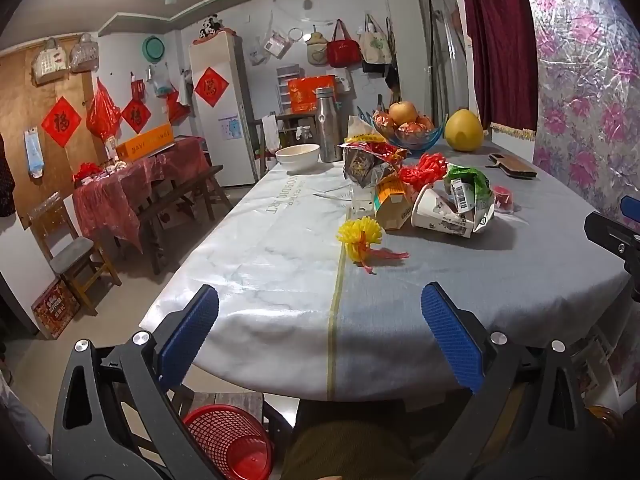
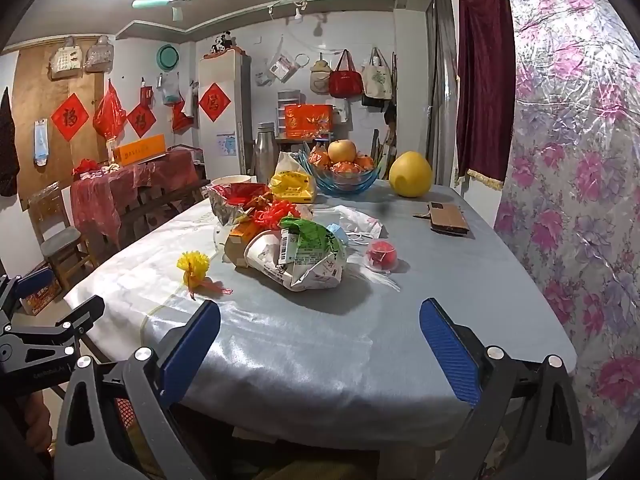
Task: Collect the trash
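Both the left tool [image 1: 320, 332] and the right tool [image 2: 320, 344] gape wide and hold nothing, poised at the near edge of the tabletop [image 1: 460, 280]. The trash pile [image 1: 436, 196] lies well ahead of them, a red basket [image 1: 228, 440] below the left tool

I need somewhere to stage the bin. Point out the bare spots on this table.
Free: the near strip of the table, from its front edge to the yellow tassel and paper cup. Also between red cup and phone. Crowded: the middle pile back to the fruit bowl.
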A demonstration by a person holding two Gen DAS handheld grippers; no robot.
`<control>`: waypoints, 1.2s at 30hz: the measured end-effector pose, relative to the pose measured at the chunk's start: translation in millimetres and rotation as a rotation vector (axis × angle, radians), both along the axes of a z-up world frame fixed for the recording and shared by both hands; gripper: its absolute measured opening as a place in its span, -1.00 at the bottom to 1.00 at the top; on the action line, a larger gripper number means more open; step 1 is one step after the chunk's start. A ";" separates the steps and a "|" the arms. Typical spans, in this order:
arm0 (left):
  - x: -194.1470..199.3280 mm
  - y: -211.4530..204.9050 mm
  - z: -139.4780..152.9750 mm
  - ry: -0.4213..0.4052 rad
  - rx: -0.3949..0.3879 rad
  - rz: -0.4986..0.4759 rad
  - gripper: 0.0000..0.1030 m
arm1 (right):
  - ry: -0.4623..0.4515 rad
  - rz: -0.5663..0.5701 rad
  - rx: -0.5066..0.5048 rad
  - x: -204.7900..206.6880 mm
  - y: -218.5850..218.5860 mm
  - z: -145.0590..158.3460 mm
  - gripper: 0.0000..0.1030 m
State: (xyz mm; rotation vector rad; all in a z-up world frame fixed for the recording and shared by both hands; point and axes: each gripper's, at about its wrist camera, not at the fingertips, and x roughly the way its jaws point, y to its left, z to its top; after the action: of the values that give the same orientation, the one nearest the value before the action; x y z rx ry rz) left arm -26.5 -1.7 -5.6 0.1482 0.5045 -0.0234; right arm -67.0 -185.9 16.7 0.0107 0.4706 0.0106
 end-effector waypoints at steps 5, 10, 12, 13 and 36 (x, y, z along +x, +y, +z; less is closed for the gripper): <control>-0.8 -0.6 0.1 0.000 0.000 0.000 0.88 | 0.000 -0.001 0.002 -0.7 -0.4 0.7 0.90; -1.1 0.0 -0.2 -0.002 0.000 -0.002 0.88 | -0.001 -0.002 0.001 -1.5 -0.9 1.4 0.90; -0.7 0.3 -0.5 -0.001 0.000 -0.001 0.88 | 0.000 -0.001 0.001 -1.7 -0.5 1.7 0.90; -0.9 0.0 -0.4 -0.001 0.000 -0.001 0.88 | 0.000 0.000 0.001 -1.8 -0.1 1.6 0.90; -3.2 0.2 -0.2 0.000 0.002 -0.003 0.88 | -0.001 0.000 0.002 -2.6 0.1 1.2 0.90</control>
State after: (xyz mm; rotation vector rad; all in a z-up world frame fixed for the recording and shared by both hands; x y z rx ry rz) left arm -29.8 -1.5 -5.8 0.1507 0.5041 -0.0254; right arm -69.6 -185.8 17.8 0.0126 0.4691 0.0109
